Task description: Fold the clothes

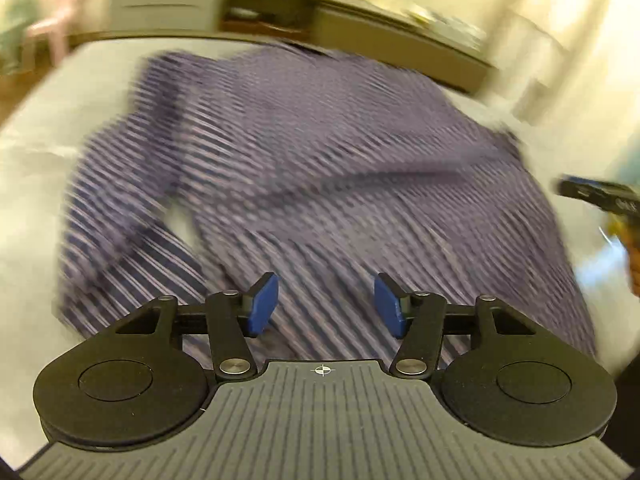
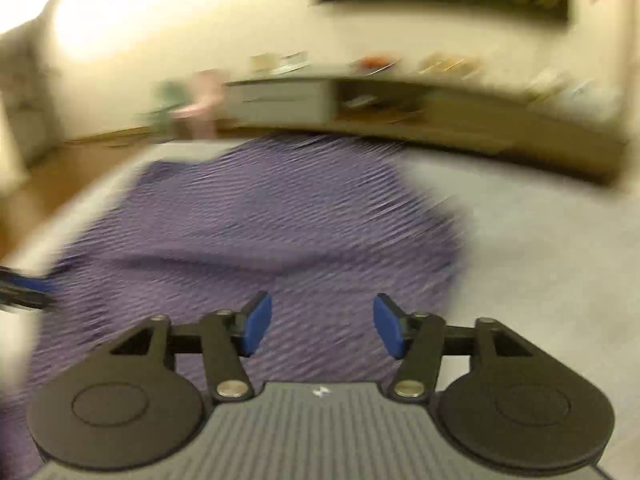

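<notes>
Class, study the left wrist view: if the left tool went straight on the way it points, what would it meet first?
Probably the striped purple shirt, spread on the pale surface ahead of the open left tool. Motion blur leaves depth uncertain.

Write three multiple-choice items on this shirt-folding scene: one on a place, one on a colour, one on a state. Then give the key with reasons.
1. Where does the shirt lie?
A. On the pale bed surface
B. On the sideboard
C. On the floor

2. What colour are the pads of the left gripper?
A. Red
B. Blue
C. White

3. How does the right gripper stand?
A. Shut on the shirt
B. Shut on nothing
C. Open, holding nothing

Key: A, the striped cloth is spread on the pale surface; B, both pads show blue; C, its jaws are apart with only shirt behind the gap.
</notes>
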`<state>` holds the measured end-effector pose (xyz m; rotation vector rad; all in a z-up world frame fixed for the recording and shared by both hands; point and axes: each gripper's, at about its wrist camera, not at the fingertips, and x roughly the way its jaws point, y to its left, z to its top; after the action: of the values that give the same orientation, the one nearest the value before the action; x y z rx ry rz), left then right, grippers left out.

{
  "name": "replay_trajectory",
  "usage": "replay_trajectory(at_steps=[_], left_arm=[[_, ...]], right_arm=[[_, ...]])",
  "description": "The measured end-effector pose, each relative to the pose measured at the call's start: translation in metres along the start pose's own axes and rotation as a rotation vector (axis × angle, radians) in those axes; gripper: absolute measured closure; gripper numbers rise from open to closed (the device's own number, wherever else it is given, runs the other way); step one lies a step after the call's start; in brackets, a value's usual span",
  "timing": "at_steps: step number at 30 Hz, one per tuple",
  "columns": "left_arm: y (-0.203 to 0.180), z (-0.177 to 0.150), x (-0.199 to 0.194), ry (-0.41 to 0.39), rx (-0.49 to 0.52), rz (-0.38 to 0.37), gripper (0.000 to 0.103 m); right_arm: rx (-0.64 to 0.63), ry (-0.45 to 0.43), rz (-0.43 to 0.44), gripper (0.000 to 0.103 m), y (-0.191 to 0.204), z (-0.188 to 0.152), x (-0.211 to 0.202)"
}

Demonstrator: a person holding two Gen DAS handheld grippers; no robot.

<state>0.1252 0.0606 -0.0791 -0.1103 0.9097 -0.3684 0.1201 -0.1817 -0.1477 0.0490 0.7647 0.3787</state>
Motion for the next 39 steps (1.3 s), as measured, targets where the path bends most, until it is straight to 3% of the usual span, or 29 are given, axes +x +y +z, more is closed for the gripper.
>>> replay_trajectory(at_steps=[2,4,6,7,8,11,12,13,14,16,18,19,22,24,25,26,27,28,29,33,36,37,39], left_arm=[[-0.028,-0.018,0.006,0.027,0.113,0.002,0.051],[-0.040,-0.034,0.017,0.049,0.174,0.078,0.054],[-0.033,-0.040,0.019,0.043,0.183,0.148,0.058],[-0.029,-0.041,0.018,0.034,0.185,0.178,0.058],[-0.024,-0.042,0.017,0.026,0.186,0.209,0.059],[0.002,-0.039,0.013,0.001,0.175,0.365,0.057],[0.012,-0.036,0.010,0.000,0.145,0.386,0.058],[0.023,-0.031,0.004,0.006,0.096,0.374,0.065],[0.031,-0.026,-0.005,-0.004,0.052,0.339,0.064],[0.041,-0.016,-0.029,-0.082,0.005,0.308,0.055],[0.055,-0.007,-0.043,-0.143,-0.043,0.377,0.047],[0.066,-0.002,-0.044,-0.152,-0.078,0.425,0.042],[0.107,0.003,-0.025,-0.080,-0.166,0.524,0.036],[0.128,0.002,-0.005,-0.012,-0.210,0.511,0.035],[0.134,0.002,0.001,-0.008,-0.226,0.485,0.028],[0.137,0.004,0.005,-0.030,-0.232,0.474,0.030],[0.138,0.008,0.005,-0.053,-0.207,0.507,0.042],[0.138,0.015,0.002,-0.077,-0.152,0.585,0.090],[0.138,0.023,-0.001,-0.102,-0.095,0.663,0.103],[0.137,0.052,-0.013,-0.199,0.137,0.969,0.103],[0.142,0.073,-0.023,-0.254,0.282,1.184,0.103],[0.150,0.075,-0.025,-0.211,0.274,1.203,0.103],[0.164,0.072,-0.020,-0.066,0.272,1.157,0.091]], right_arm=[[-0.059,0.096,0.058,0.048,0.023,-0.024,0.010],[-0.121,0.183,-0.004,0.057,0.032,-0.043,0.022],[-0.099,0.255,-0.071,0.082,0.017,-0.050,0.027],[-0.099,0.259,-0.108,0.086,0.008,-0.052,0.024],[-0.106,0.276,-0.176,0.071,-0.002,-0.055,0.020],[-0.154,0.300,-0.346,0.071,-0.028,-0.060,0.005],[-0.163,0.308,-0.396,0.071,-0.037,-0.062,0.000],[-0.156,0.317,-0.428,0.073,-0.045,-0.064,-0.006],[-0.160,0.308,-0.453,0.073,-0.046,-0.063,-0.011],[-0.131,0.248,-0.435,0.072,-0.040,-0.060,-0.025],[-0.082,0.198,-0.378,0.059,-0.034,-0.057,-0.032],[-0.079,0.174,-0.366,0.058,-0.028,-0.055,-0.032],[-0.096,0.116,-0.340,0.056,-0.010,-0.047,-0.031],[-0.087,0.066,-0.294,0.046,0.005,-0.040,-0.031],[-0.081,0.043,-0.271,0.044,0.011,-0.038,-0.029],[-0.073,0.031,-0.255,0.043,0.012,-0.038,-0.023],[-0.063,0.021,-0.242,0.043,0.013,-0.038,-0.018],[-0.050,0.021,-0.234,0.043,0.012,-0.038,-0.012],[-0.036,0.021,-0.226,0.043,0.011,-0.039,-0.005],[0.027,0.097,-0.176,0.043,-0.005,-0.052,0.016],[-0.011,0.133,-0.176,0.040,-0.007,-0.063,0.021],[-0.029,0.138,-0.181,0.039,-0.005,-0.064,0.021],[-0.046,0.142,-0.185,0.037,-0.002,-0.063,0.021]])
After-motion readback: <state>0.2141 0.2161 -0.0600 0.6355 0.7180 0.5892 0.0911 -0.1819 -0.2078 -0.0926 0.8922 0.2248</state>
